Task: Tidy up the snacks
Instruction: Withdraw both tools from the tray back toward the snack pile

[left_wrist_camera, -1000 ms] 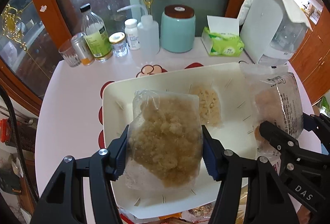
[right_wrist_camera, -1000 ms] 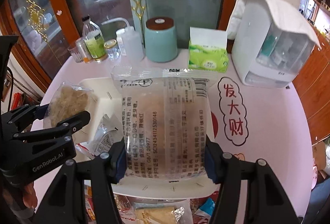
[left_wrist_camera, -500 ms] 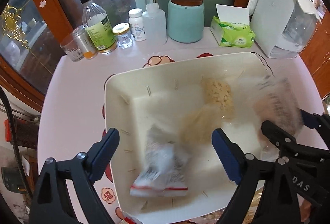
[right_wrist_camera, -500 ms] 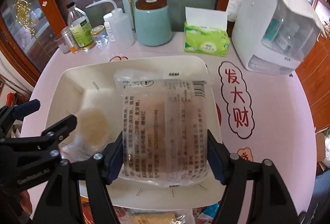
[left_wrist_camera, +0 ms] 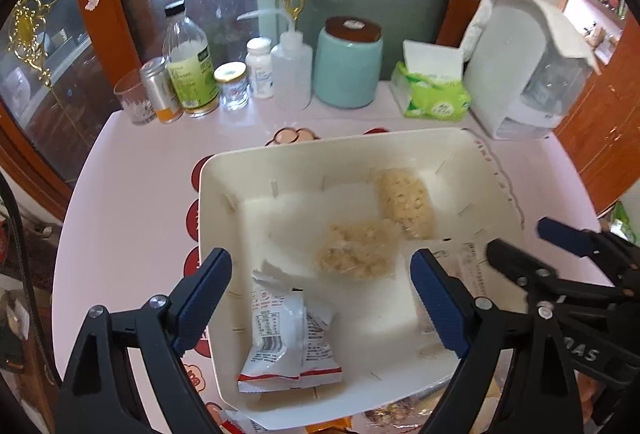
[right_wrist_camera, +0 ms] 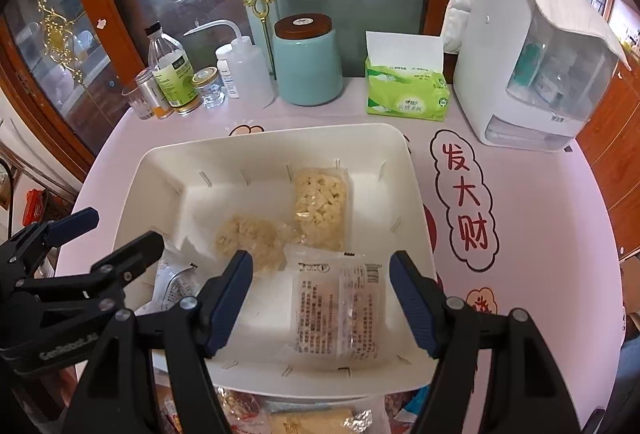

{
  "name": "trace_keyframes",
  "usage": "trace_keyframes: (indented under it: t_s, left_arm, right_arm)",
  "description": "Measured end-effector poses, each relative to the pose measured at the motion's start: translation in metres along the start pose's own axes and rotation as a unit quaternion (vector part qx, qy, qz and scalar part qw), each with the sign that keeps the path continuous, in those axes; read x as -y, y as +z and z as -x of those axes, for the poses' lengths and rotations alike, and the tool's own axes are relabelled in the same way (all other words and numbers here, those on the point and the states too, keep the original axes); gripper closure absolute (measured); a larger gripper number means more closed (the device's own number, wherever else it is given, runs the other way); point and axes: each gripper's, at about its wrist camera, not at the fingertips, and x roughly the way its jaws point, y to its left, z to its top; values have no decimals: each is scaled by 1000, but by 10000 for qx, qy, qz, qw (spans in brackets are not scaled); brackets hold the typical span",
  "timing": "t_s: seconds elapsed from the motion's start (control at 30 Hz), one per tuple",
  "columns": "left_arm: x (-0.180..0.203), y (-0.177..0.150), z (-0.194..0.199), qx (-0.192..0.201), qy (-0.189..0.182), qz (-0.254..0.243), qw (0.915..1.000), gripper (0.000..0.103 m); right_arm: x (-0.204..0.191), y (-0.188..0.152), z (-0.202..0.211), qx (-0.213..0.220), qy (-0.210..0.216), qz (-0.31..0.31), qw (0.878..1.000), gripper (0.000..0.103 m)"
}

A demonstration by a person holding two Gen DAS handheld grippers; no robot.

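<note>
Hovering over the bin's near edge, left gripper (left_wrist_camera: 322,298) and right gripper (right_wrist_camera: 322,300) both stand apart, empty. Four snack packets lie inside the white bin (right_wrist_camera: 160,170): printed packet (left_wrist_camera: 288,346) near-left corner, clear packet (right_wrist_camera: 336,310) near-right, two crumbly packets (right_wrist_camera: 320,208) mid-floor. More wrappers (right_wrist_camera: 312,416) remain outside, below the near edge; judged partway done.

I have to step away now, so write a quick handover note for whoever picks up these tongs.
Left tongs: open, holding nothing, over the white bin.
Right tongs: open; the clear printed packet lies in the bin between the fingers, not gripped.
In the bin: that packet, two clear bags of pale crumbly snack, and a white and red wrapper.
Done: four snacks are in the bin.
Left: more packets lie on the table at the bin's near edge; pick those next.
</note>
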Motion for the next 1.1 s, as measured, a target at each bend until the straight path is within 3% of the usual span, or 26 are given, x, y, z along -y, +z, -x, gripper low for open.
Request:
trace_keyframes:
  t_s: [0.27, 0.47, 0.6, 0.83, 1.1]
  left_arm:
    - [3, -5, 23, 137, 40, -14, 9999, 13]
    - [-1, -9, 34, -317, -174, 131, 9993, 13]
    - [-7, -16, 51, -312, -193, 301, 9989, 13]
    - [2, -34, 100, 79, 119, -28, 9999, 13]
    - [9, -62, 160, 392, 107, -232, 9989, 13]
  right_arm:
    - [-2, -7, 14, -19, 50, -88, 9999, 32]
    - [-6, -15, 32, 80, 17, -30, 10000, 32]
    - [-10, -24, 46, 135, 104, 29, 9999, 32]
    - [-22, -45, 76, 247, 226, 226, 9992, 32]
    - [-36, -74, 119, 493, 432, 479, 9967, 32]
